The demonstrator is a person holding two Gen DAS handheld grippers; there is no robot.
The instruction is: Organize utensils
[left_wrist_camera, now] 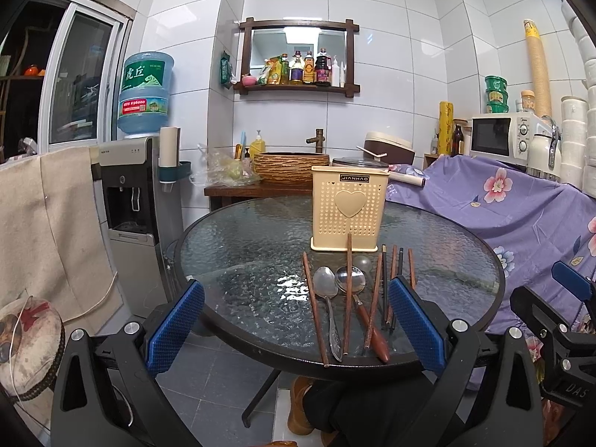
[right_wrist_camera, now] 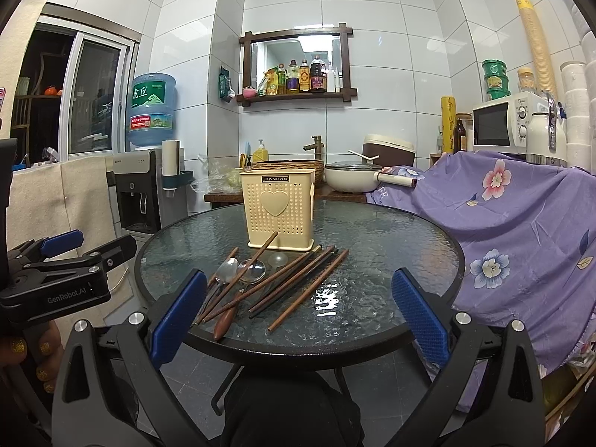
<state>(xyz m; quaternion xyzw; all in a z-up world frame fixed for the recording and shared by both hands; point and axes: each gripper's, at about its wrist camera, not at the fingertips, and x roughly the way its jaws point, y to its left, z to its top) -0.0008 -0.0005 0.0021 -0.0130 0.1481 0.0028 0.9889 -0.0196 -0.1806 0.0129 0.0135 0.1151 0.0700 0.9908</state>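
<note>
a cream perforated utensil holder [left_wrist_camera: 349, 208] stands upright on a round glass desk [left_wrist_camera: 238, 246], with wooden chopsticks [right_wrist_camera: 309, 290] and two metal spoons [left_wrist_camera: 327, 298] lying loose in front of it near the front rim. the left gripper [left_wrist_camera: 298, 331] and right gripper [right_wrist_camera: 298, 320] hover short of the desk, blue-padded fingers [right_wrist_camera: 178, 313] spread wide, holding nothing. a purple floral cloth [right_wrist_camera: 521, 223] drapes furniture at right.

A round, dark-rimmed textured glass table [left_wrist_camera: 238, 246] bears an upright cream perforated plastic utensil holder [left_wrist_camera: 349, 208], with brown wooden chopsticks [left_wrist_camera: 314, 309] and metal spoons [left_wrist_camera: 327, 290] scattered just before that holder.
</note>
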